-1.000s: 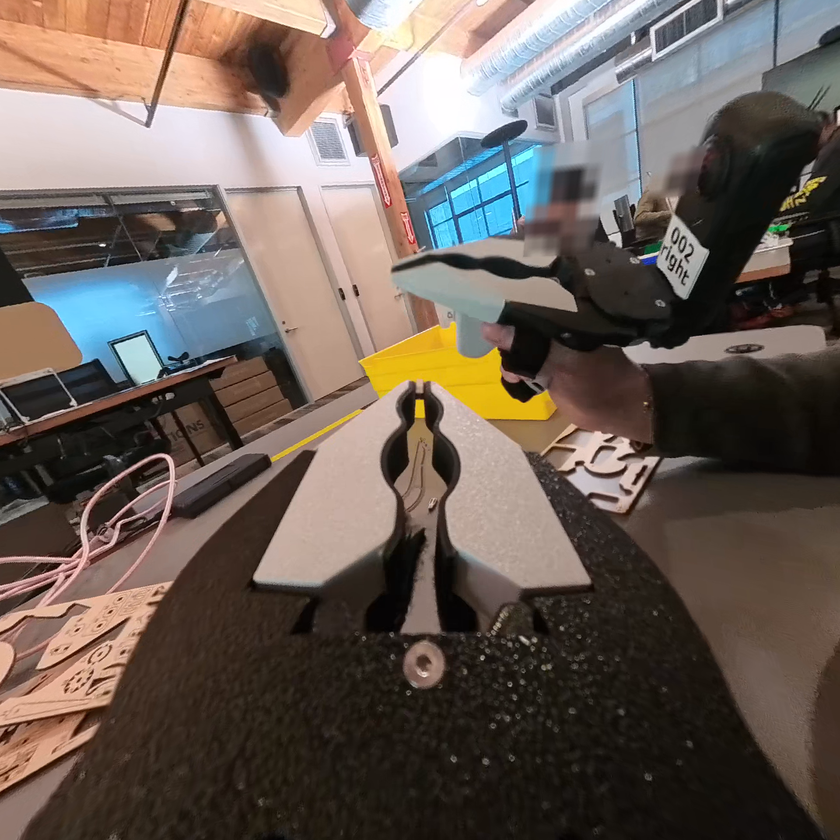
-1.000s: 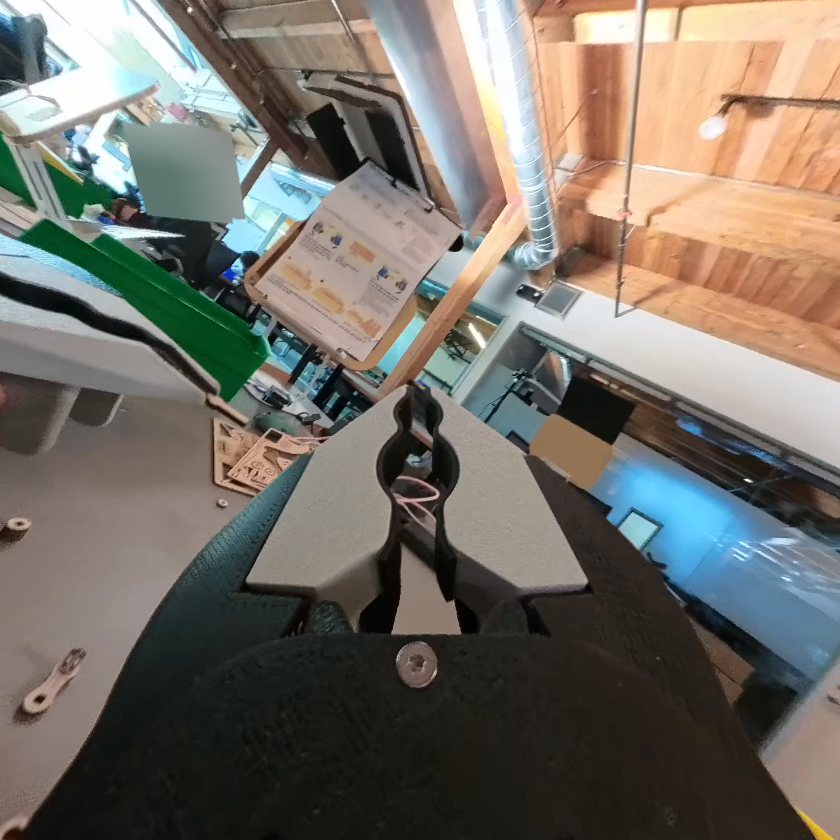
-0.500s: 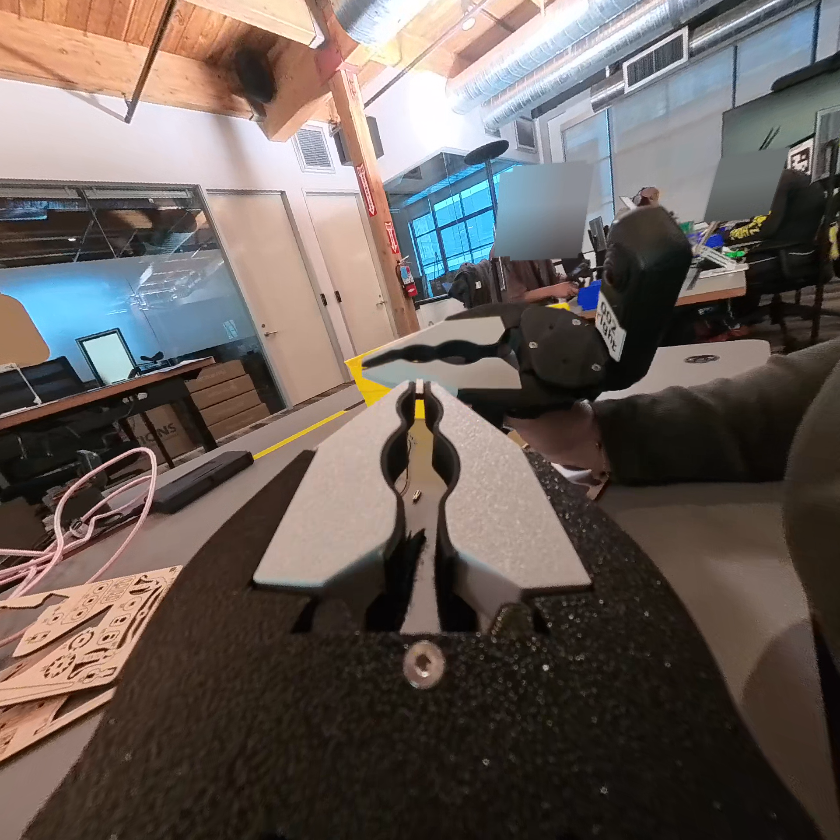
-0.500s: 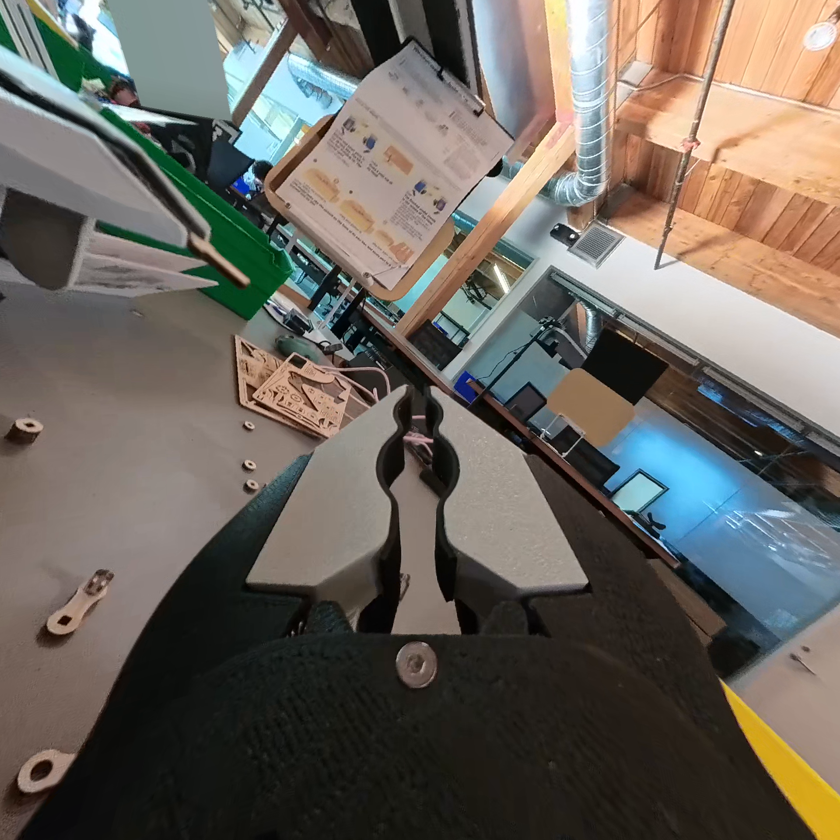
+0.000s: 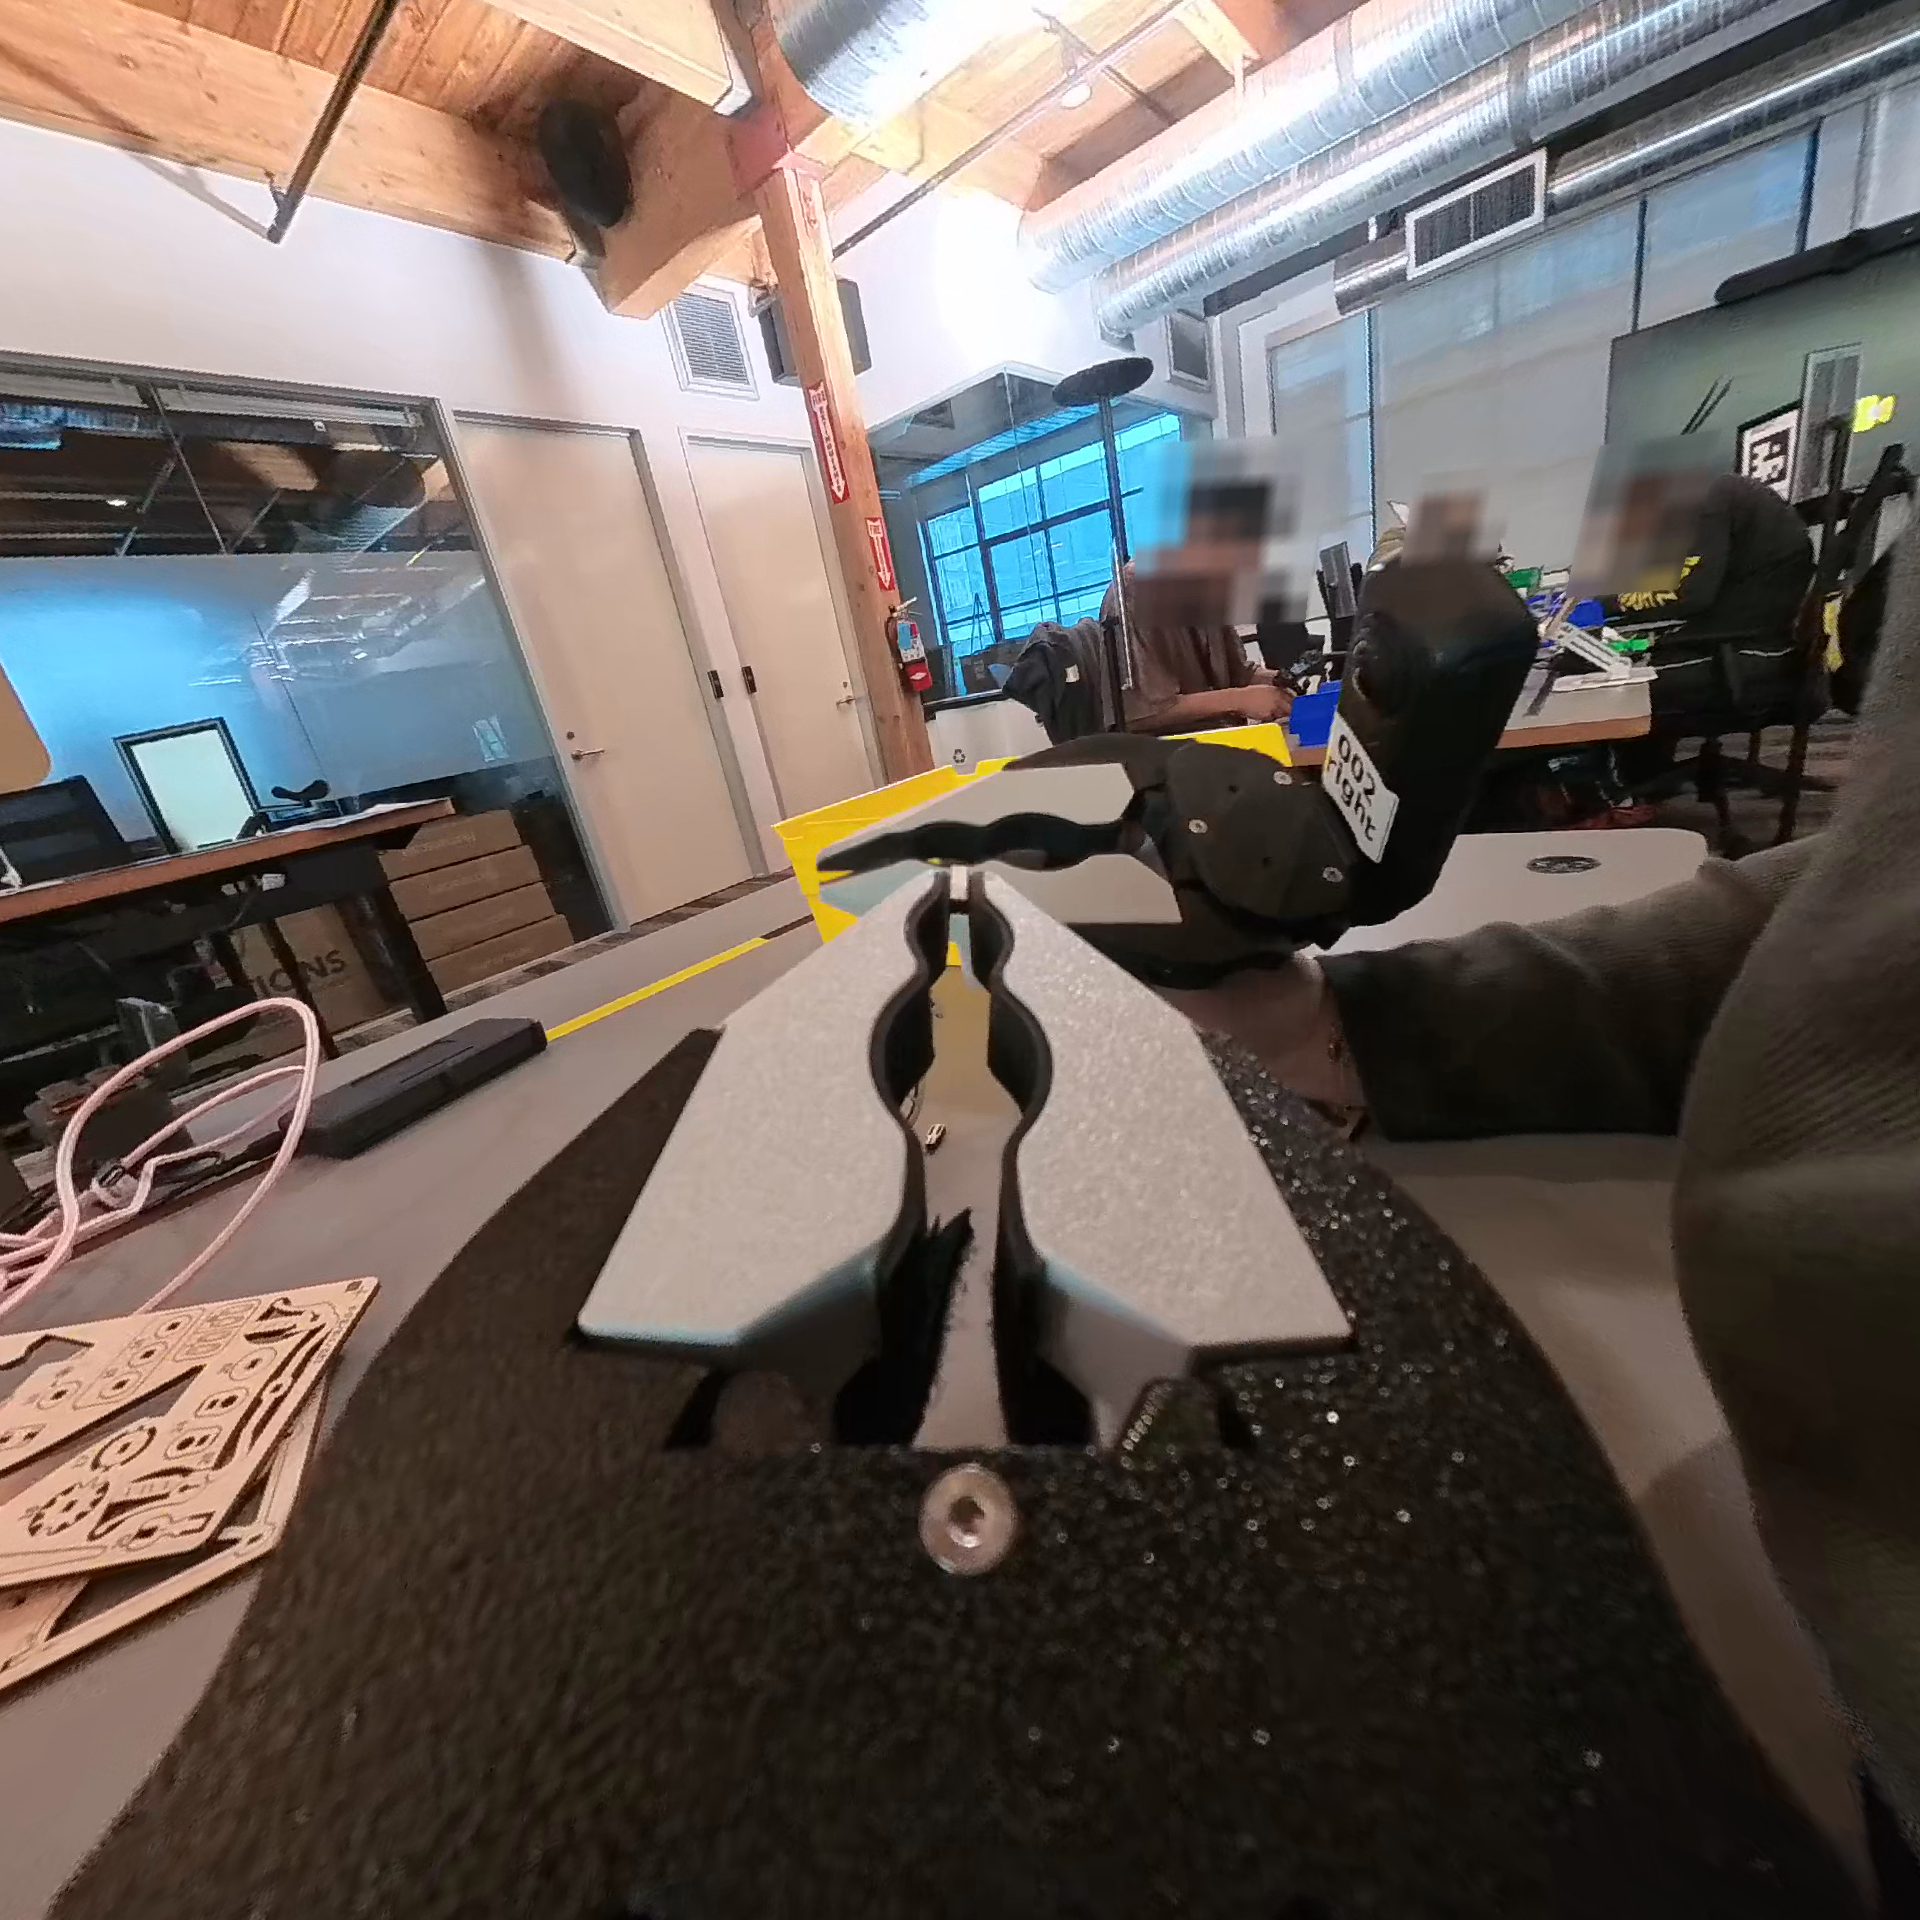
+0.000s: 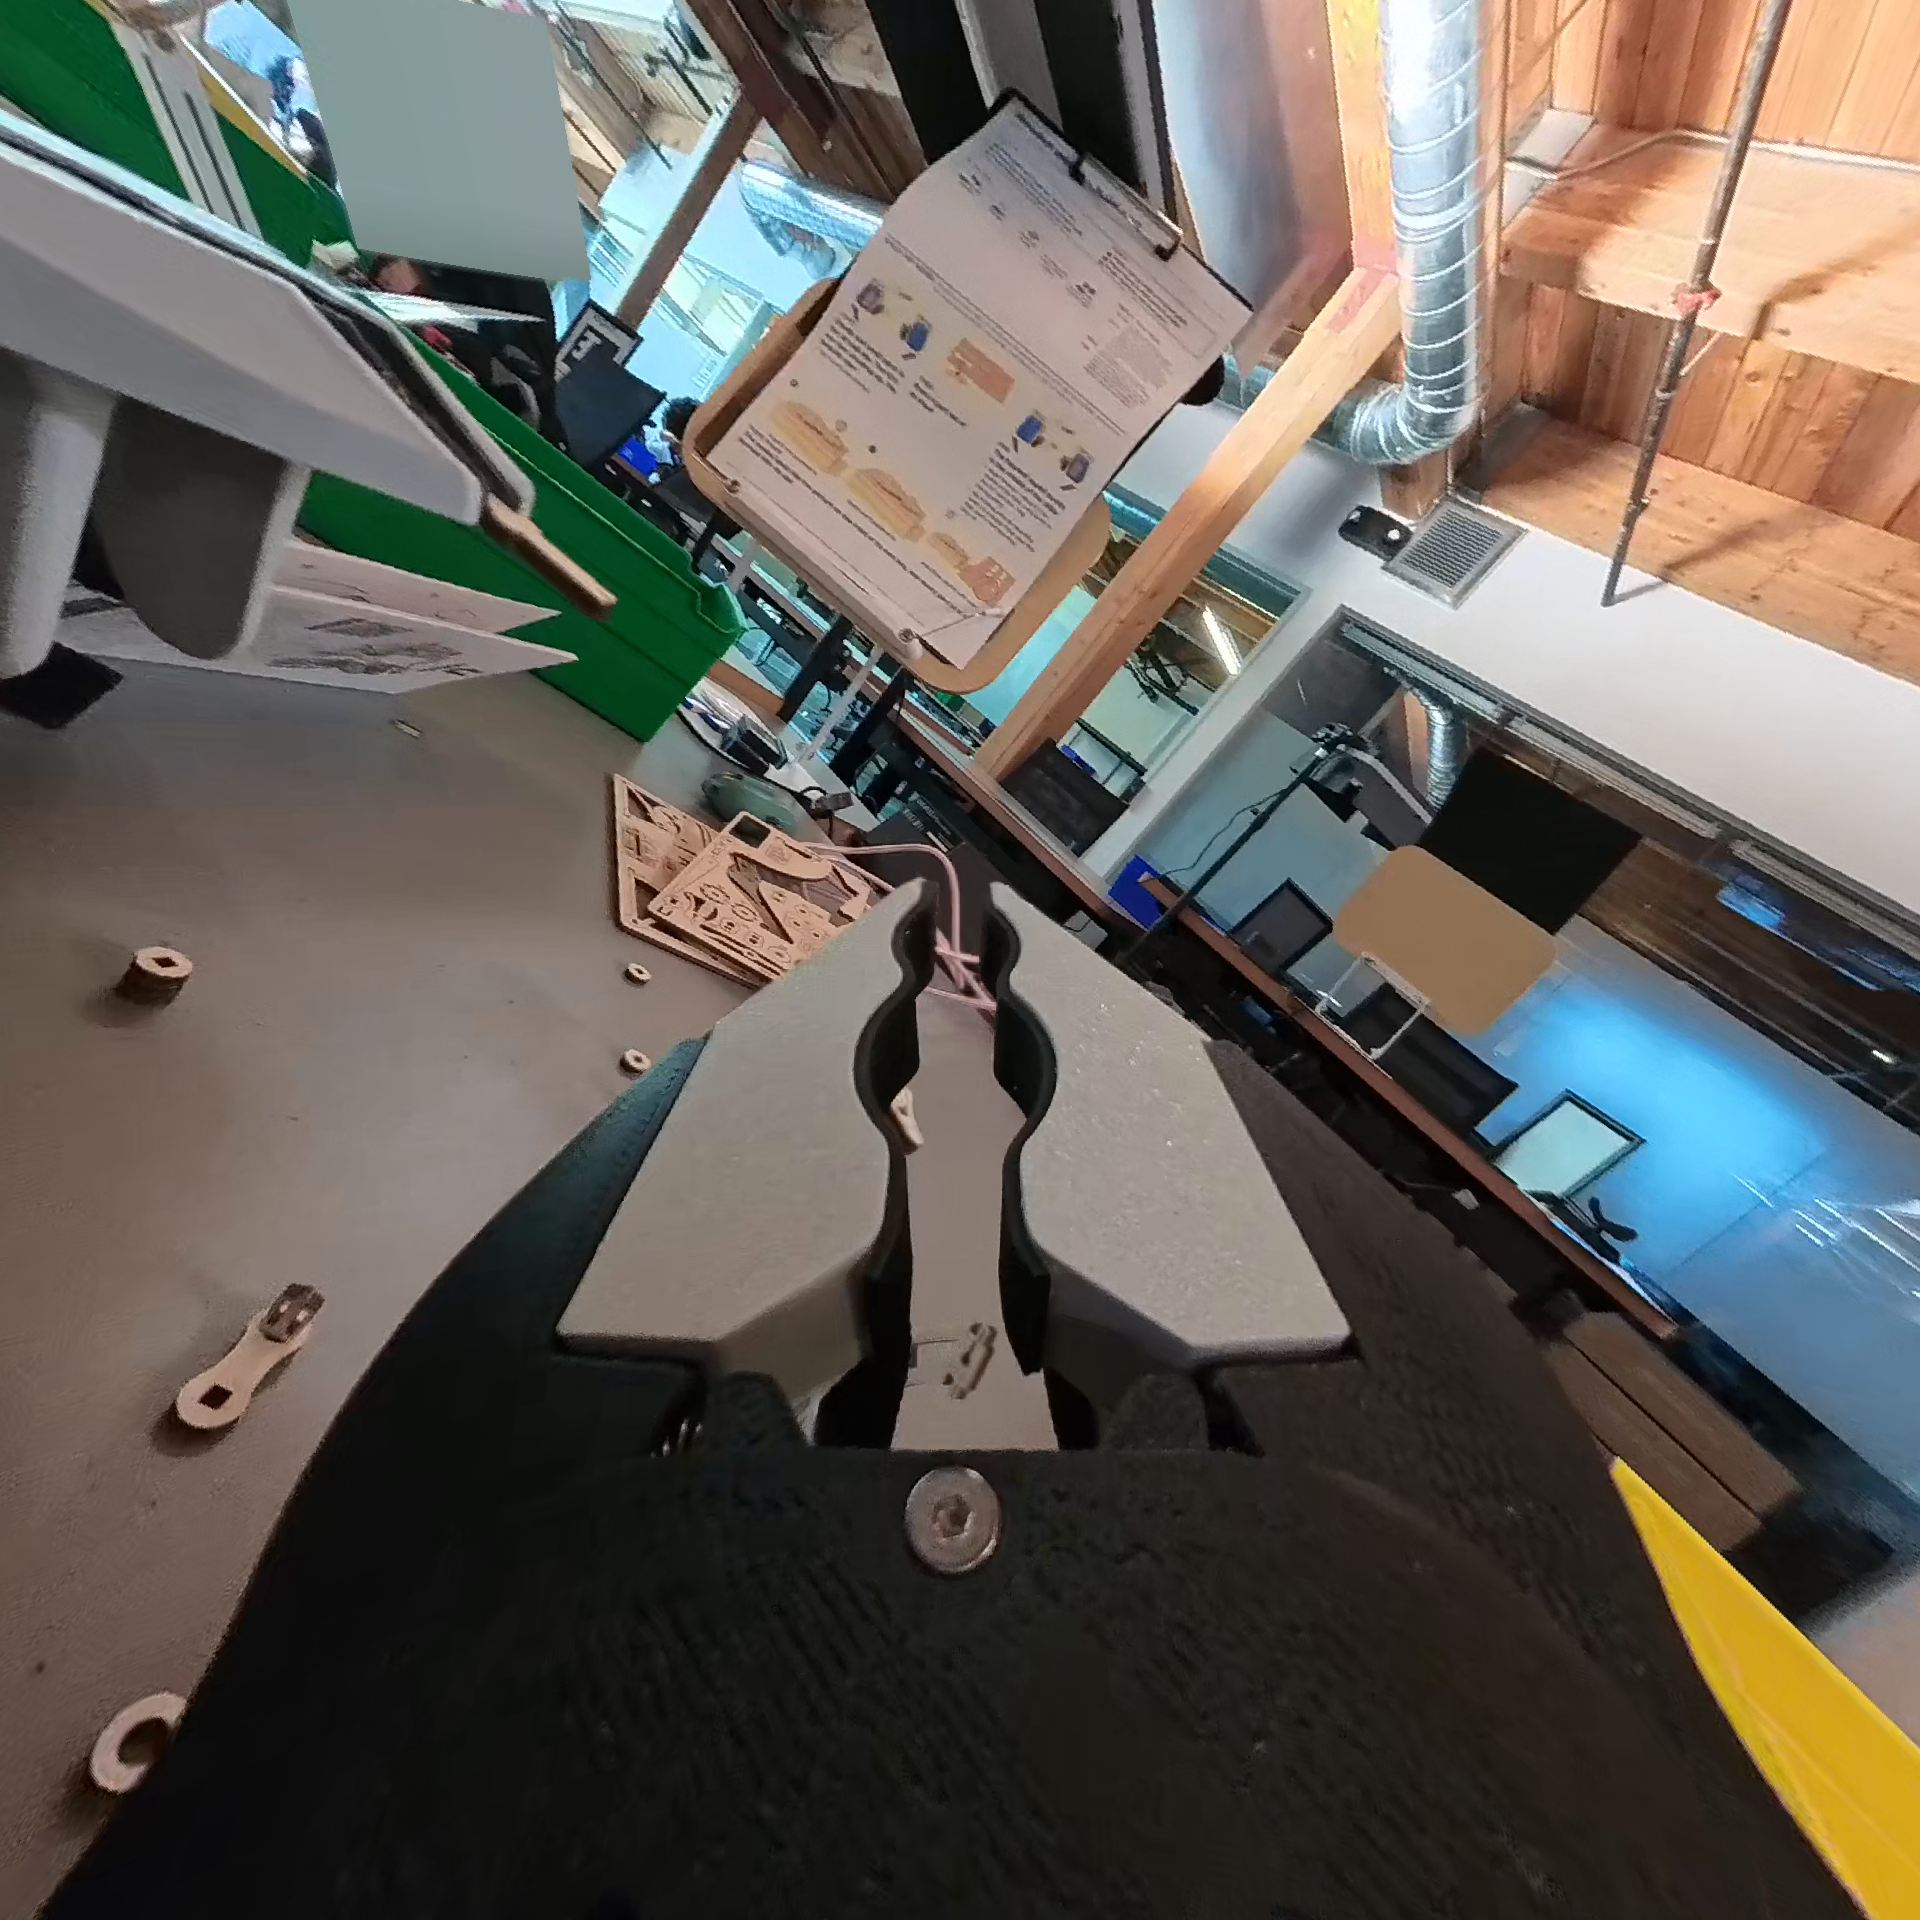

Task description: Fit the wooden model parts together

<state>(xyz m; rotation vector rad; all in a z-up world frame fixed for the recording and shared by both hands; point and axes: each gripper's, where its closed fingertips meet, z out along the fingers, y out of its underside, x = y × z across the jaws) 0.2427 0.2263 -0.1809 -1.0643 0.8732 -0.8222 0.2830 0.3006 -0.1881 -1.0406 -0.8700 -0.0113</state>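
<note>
Partly hidden: left hand-held gripper's (image 6: 499,499) wooden stick (image 6: 556,556).

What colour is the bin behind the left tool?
Green bin, clearest in the right wrist view.

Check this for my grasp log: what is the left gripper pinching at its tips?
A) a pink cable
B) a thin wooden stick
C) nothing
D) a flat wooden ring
B: in the right wrist view a thin wooden stick juts out from the closed tips of the left gripper, held above the table.
</note>
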